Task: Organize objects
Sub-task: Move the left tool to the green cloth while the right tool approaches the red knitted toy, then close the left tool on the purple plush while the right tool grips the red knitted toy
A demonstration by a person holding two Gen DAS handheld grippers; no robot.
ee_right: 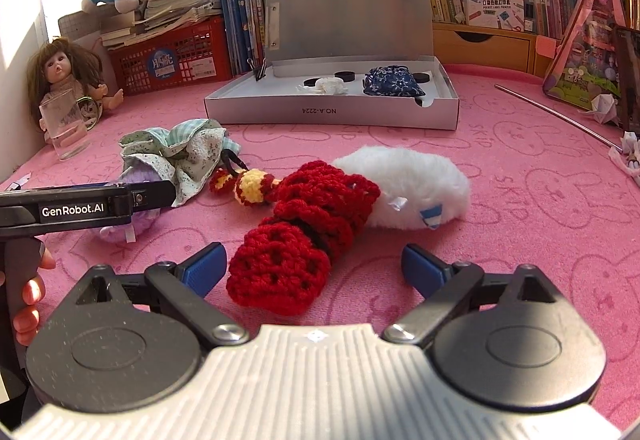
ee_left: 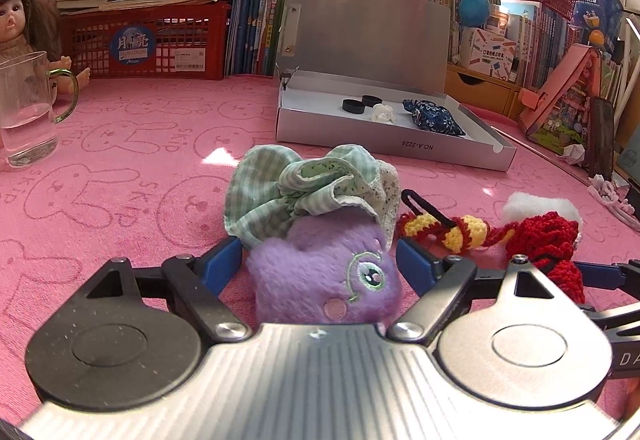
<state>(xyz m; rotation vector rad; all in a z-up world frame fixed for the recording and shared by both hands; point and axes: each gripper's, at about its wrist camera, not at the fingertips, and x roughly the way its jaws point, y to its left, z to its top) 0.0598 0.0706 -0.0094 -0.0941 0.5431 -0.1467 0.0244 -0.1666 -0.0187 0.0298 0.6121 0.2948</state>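
On pink rabbit-print cloth [ee_left: 120, 144], bookshelves [ee_left: 532, 24] behind

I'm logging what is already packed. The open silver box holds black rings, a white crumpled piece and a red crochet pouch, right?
Not quite. The pouch in the silver box is the dark blue patterned pouch, beside the black rings and the white crumpled piece. The right wrist view shows the red crochet pouch lying on the pink cloth instead.

plush toy [ee_left: 324, 280] btwn left jaws | cloth pouch [ee_left: 316, 196] behind it | knit pouch [ee_right: 304, 236] right | box [ee_left: 384, 144] far back
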